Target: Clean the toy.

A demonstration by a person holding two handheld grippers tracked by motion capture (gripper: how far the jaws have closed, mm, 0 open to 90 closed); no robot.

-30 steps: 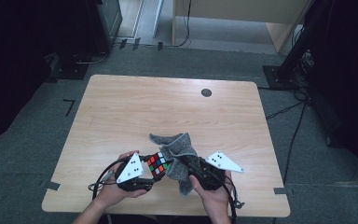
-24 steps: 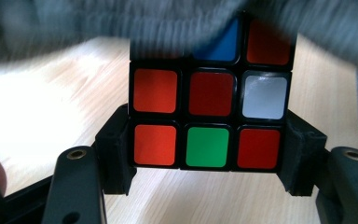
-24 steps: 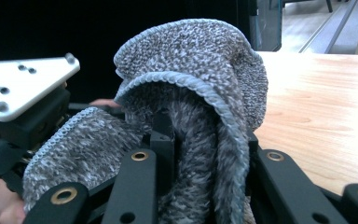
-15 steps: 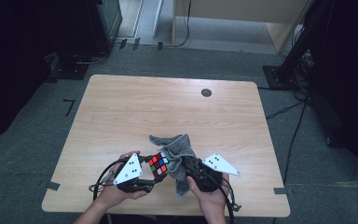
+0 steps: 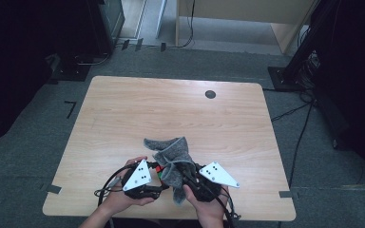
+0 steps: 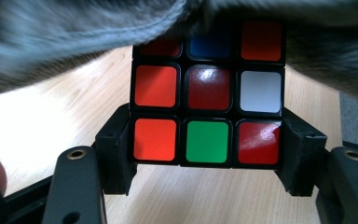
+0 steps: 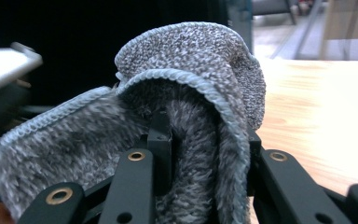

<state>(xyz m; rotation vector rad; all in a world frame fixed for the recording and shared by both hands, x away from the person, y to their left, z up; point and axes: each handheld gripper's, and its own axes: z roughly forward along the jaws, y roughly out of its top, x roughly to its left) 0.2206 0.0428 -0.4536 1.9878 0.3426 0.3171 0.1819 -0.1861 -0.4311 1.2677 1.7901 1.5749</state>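
Starting at the left of the high view, the left gripper (image 5: 148,183) is seen low over the near edge of the wooden table (image 5: 123,109), its jaws pressed onto the two sides of a puzzle cube (image 6: 207,100) — in the left gripper view the bottom row of stickers is clamped squarely between the pads. Draped over the cube's top is a grey cloth (image 5: 173,159), which is gathered further right in the right gripper (image 7: 205,140), where a thick fold is pinched between the jaws while they have just been easing slightly apart. Wiping appears to be the step in hand; it is judged best done with the cube kept clamped and steady, the fold kept bunched, and the cloth drawn flat across one face at a time — never tugged.
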